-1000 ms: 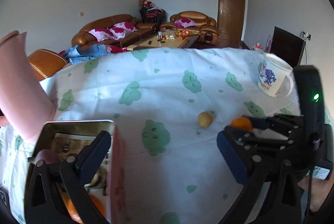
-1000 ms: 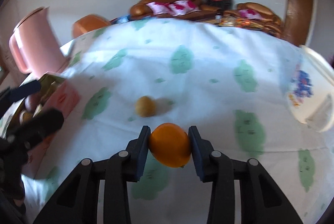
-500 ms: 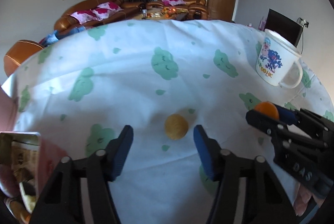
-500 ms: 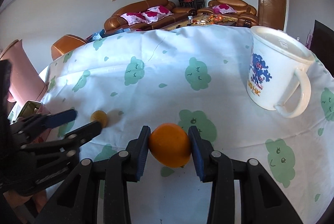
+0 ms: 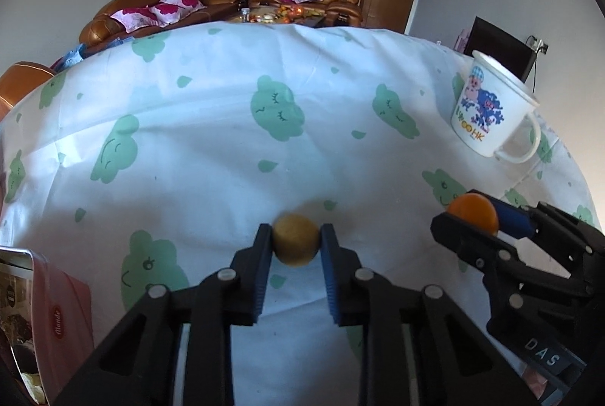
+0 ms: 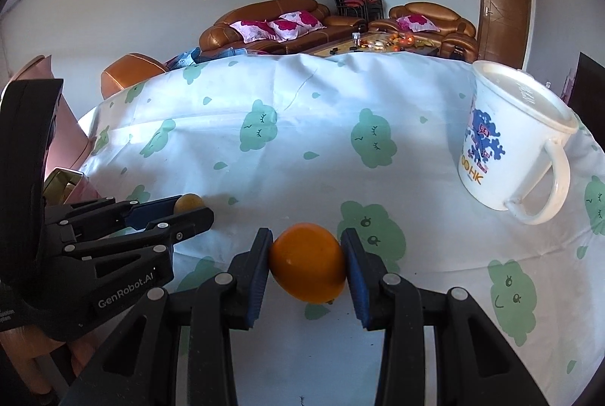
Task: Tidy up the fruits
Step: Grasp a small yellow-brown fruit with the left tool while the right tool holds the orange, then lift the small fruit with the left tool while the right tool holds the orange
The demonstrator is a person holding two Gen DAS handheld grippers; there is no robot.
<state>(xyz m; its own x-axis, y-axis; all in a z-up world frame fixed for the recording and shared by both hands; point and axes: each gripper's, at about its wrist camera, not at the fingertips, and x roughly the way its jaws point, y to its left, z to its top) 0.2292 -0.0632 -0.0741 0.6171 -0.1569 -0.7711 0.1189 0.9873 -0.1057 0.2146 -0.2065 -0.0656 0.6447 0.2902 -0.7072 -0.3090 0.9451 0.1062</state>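
Observation:
My left gripper (image 5: 296, 242) is shut on a small round yellow-brown fruit (image 5: 295, 244), low over the tablecloth. My right gripper (image 6: 307, 266) is shut on an orange (image 6: 307, 268) and holds it just above the cloth. In the left wrist view the right gripper (image 5: 472, 213) with the orange (image 5: 472, 215) is at the right. In the right wrist view the left gripper (image 6: 191, 207) with the small fruit (image 6: 188, 202) is at the left.
A white mug with a blue cartoon (image 5: 487, 113) stands at the right; it also shows in the right wrist view (image 6: 506, 141). A pink-sided box (image 5: 56, 323) is at the lower left. A pink jug (image 6: 72, 137) stands behind the left gripper. The white cloth with green clouds (image 5: 227, 126) covers the table.
My left gripper swung from the box to the small fruit and closed on it. My right gripper kept its hold on the orange and moved right, nearer the mug.

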